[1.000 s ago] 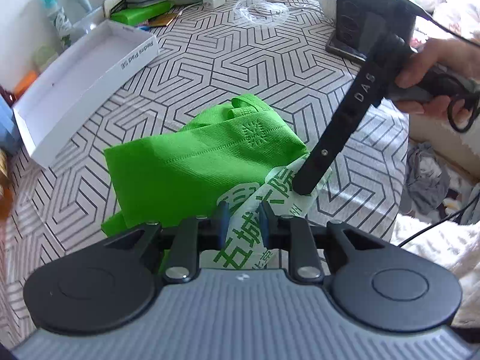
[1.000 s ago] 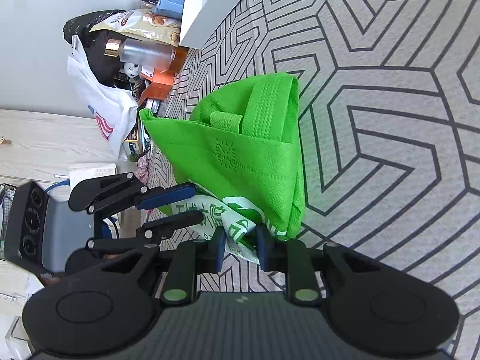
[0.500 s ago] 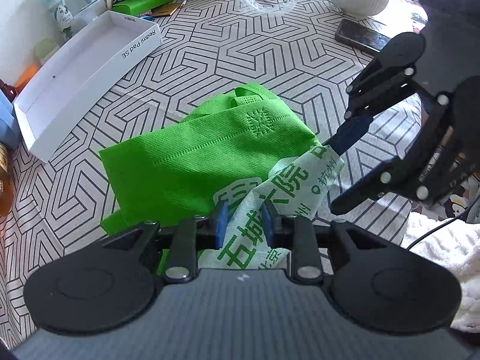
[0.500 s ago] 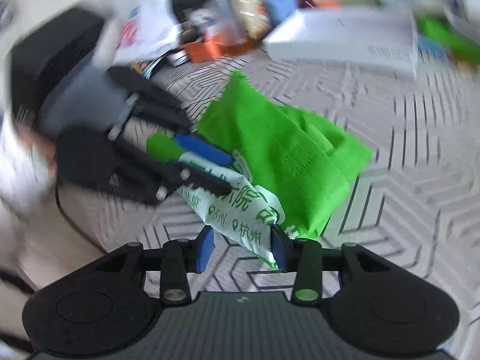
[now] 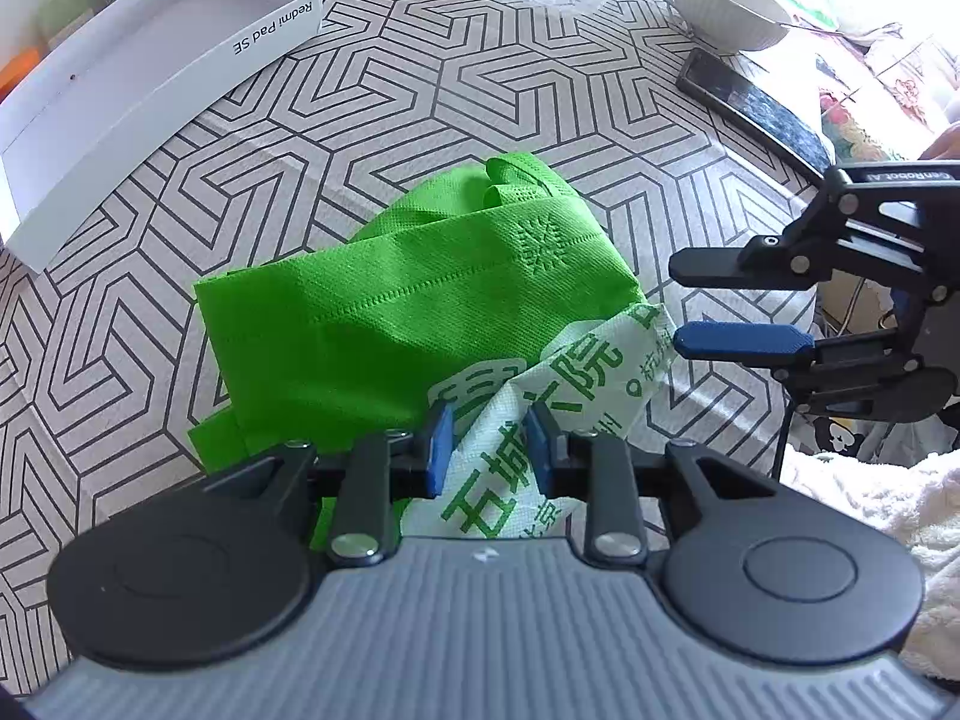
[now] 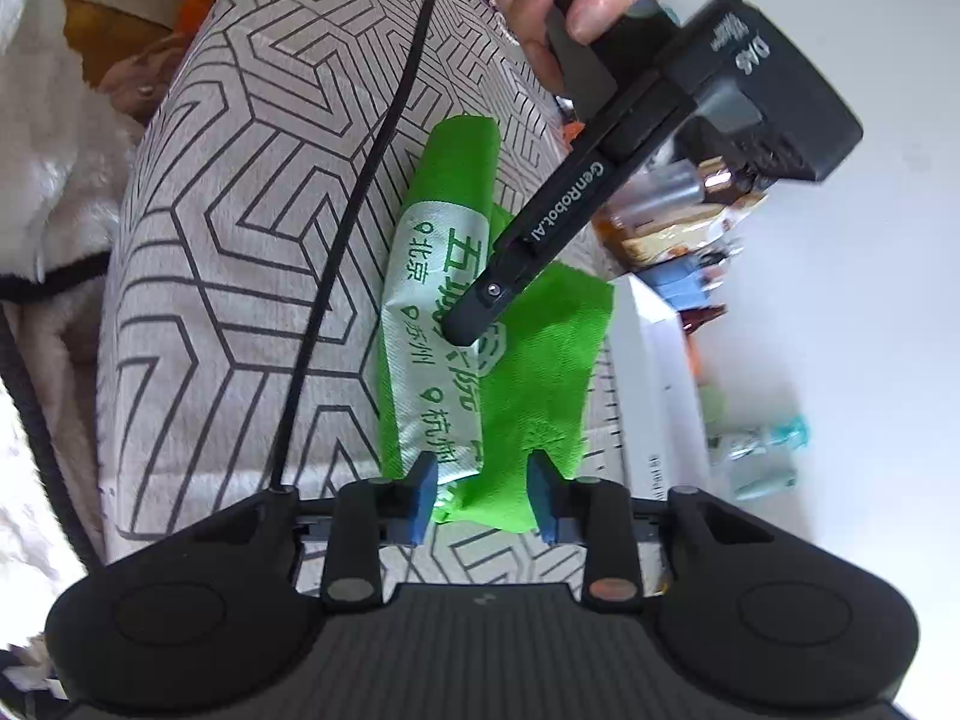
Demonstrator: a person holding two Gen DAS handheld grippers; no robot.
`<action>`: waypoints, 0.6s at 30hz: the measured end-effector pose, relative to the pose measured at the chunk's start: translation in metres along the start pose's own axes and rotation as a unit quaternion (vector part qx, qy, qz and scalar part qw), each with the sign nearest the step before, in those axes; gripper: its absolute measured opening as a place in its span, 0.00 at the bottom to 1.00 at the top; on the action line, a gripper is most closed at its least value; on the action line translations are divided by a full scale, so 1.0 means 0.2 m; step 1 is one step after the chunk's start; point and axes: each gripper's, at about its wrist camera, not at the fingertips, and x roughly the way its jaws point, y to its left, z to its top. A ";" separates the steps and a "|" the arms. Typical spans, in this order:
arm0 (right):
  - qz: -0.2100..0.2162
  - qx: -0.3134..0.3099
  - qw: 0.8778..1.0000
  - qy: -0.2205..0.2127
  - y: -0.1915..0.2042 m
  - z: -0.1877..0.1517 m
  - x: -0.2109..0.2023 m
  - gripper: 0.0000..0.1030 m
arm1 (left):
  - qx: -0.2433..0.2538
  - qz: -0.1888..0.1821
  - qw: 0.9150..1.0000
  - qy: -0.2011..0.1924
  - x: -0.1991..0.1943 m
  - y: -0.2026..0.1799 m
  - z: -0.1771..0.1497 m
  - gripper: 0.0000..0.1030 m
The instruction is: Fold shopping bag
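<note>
Green shopping bag is lying half-folded on the patterned tablecloth, left gripper is clamping its white printed edge between the blue pads, while right gripper is closing its jaws around the bag's near corner, pads not pressing it.

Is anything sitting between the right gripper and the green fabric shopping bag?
Nothing visible. The green fabric shopping bag already lies between the closing jaws of the right gripper, and the left gripper has the bag's printed white part between its own.
</note>
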 end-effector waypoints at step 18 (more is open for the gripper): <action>0.025 -0.037 0.999 -0.003 0.08 0.03 0.12 0.45 | 0.006 0.000 1.000 -0.019 -0.01 0.01 -0.03 0.27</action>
